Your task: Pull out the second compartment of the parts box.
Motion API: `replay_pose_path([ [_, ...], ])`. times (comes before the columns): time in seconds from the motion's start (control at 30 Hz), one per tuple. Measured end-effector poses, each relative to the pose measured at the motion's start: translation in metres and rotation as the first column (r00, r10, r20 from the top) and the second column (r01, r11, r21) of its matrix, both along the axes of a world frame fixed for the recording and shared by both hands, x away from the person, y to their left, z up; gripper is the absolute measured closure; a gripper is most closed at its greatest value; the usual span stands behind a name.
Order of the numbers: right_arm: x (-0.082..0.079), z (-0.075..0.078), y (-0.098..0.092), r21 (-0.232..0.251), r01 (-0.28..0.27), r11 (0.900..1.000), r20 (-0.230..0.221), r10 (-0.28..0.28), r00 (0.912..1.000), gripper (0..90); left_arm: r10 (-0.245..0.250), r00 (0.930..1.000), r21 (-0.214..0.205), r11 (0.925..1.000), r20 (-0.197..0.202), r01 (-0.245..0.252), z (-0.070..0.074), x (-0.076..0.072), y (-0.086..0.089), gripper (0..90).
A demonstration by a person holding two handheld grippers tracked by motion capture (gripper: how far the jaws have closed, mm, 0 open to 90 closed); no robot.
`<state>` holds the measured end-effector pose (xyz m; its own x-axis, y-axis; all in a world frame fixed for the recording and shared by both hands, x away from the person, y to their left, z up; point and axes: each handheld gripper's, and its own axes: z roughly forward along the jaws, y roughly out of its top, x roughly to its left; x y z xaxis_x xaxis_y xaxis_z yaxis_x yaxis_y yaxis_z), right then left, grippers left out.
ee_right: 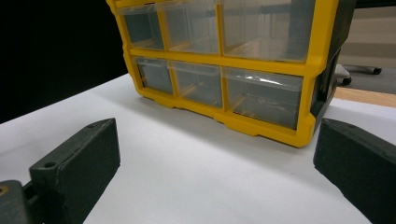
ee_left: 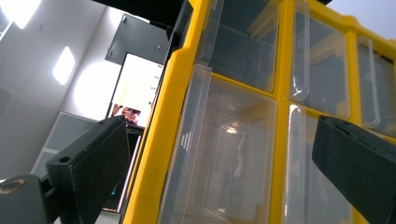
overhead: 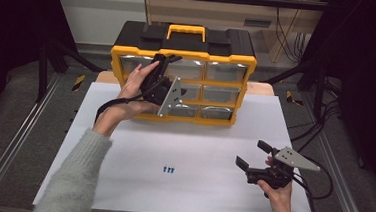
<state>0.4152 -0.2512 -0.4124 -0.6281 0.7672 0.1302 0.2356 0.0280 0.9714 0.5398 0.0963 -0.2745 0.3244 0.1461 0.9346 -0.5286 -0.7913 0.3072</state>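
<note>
Jaws of the left gripper stand spread against the front of the yellow organizer, one jaw outside its left edge, the other before the clear drawers. That organizer stands upright at the far side of the white table, its frame yellow, its top black with a yellow handle, its front a grid of see-through drawers. Nearer, three small blue screws lie together on the table. At the near right corner the right gripper rests low in the hand, jaws spread and holding nothing, pointed toward the organizer
</note>
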Motion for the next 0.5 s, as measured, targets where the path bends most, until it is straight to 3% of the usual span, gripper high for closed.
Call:
replay_pose_path([
  [0.5, -0.0006, 0.0008, -0.0005, 0.011, 0.000, 0.9999, 0.003, 0.000, 1.0000, 1.1, 0.036, 0.9966, 0.006, 0.9993, 0.074, -0.037, -0.0058, 0.0073, -0.0070, 12.6],
])
